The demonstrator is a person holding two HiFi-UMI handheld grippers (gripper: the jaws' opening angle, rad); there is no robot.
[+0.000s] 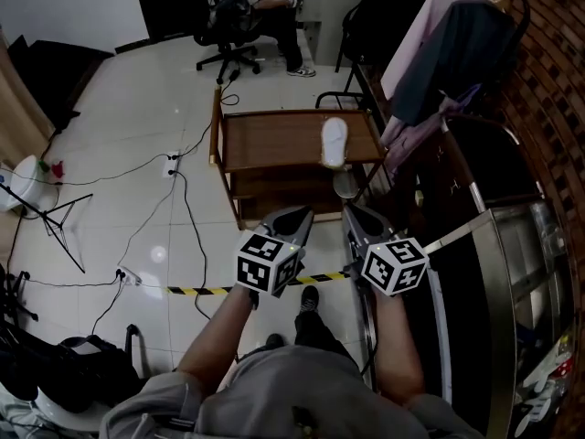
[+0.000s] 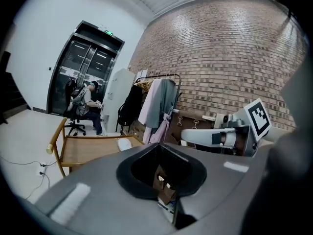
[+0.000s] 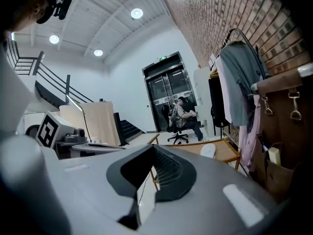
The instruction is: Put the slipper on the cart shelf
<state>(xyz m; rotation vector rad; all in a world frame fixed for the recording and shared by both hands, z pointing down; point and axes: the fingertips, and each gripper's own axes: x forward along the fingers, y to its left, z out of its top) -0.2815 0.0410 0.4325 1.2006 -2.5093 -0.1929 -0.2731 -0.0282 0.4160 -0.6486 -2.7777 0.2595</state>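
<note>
A white slipper (image 1: 334, 141) lies on the top shelf of the wooden cart (image 1: 274, 140), near its right edge. A second grey slipper-like shape (image 1: 345, 185) shows lower down at the cart's right front; I cannot tell what it rests on. My left gripper (image 1: 294, 219) and right gripper (image 1: 358, 217) are side by side close to my body, short of the cart, both shut and empty. The left gripper view looks past its shut jaws (image 2: 167, 189) to the slipper (image 2: 124, 143) on the cart (image 2: 83, 151). The right gripper (image 3: 145, 190) view shows the slipper (image 3: 208, 150) too.
A clothes rack (image 1: 457, 35) with hanging garments stands right of the cart, against a brick wall. A person sits on an office chair (image 1: 233, 44) beyond the cart. Cables (image 1: 183, 199) and yellow-black tape (image 1: 219, 290) cross the floor; a tripod (image 1: 55, 218) stands at left.
</note>
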